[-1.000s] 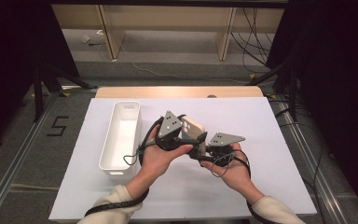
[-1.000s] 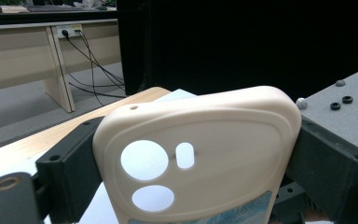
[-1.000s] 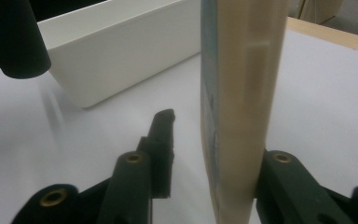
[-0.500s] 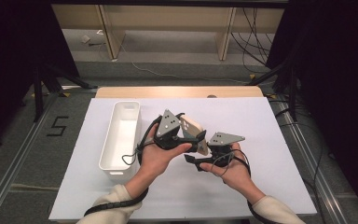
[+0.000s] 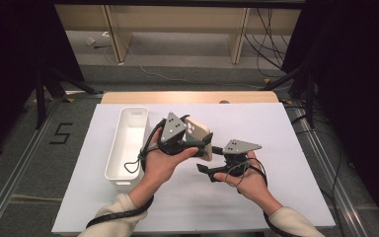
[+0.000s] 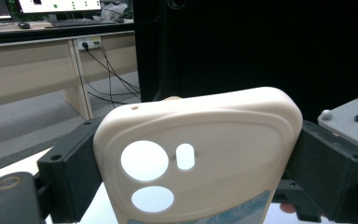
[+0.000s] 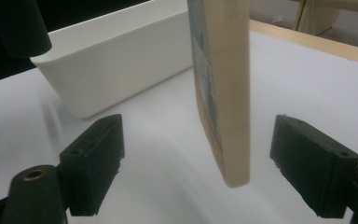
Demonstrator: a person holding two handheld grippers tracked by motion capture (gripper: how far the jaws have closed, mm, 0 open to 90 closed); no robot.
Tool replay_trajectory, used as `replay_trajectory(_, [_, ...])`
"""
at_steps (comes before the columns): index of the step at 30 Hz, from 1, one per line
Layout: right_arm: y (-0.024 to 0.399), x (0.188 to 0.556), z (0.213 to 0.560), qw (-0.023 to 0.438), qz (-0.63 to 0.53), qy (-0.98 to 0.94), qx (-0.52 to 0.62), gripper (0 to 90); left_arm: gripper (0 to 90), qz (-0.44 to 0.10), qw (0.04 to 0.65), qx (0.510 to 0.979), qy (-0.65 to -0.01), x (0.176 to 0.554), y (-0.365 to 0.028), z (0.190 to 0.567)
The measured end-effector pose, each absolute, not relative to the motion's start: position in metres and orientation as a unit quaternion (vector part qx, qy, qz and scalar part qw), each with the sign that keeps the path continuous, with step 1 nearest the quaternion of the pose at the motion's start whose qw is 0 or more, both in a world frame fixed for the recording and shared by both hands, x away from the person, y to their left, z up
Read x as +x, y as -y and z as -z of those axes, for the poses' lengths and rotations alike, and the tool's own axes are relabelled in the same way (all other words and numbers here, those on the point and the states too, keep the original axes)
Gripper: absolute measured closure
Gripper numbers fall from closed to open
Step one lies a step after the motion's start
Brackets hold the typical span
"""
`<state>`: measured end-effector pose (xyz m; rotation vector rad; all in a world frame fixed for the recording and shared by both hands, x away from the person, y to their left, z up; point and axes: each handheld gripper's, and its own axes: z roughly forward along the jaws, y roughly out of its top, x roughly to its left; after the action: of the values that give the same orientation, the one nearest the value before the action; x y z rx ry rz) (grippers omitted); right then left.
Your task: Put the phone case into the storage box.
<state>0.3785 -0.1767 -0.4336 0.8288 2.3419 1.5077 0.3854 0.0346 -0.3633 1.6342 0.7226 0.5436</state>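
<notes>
While the white-covered desk (image 5: 286,148) carries a long white bin (image 5: 126,143) at its left, the work goes on in the air just beside that bin. A beige phone case (image 6: 200,154) is pinched across its width by the left hand-held gripper (image 5: 190,143), camera cutouts facing that gripper's camera, held clear above the desk. The right hand-held gripper (image 7: 200,172) has just been opening: its jaws now stand spread on either side of the case's lower edge, touching neither face. Compared with a second ago, when it sat closed against the case, this looks like a completed handover, leaving the left free to carry the case, probably toward the bin.
</notes>
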Motion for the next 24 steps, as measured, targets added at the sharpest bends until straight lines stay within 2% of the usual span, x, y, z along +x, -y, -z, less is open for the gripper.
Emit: replay_trajectory(24, [0.199, 0.377, 0.430, 0.138, -0.526, -0.789, 0.286, 16.1, 10.6, -0.254, 0.583, 0.702, -0.321, 0.389, -0.046, 0.360])
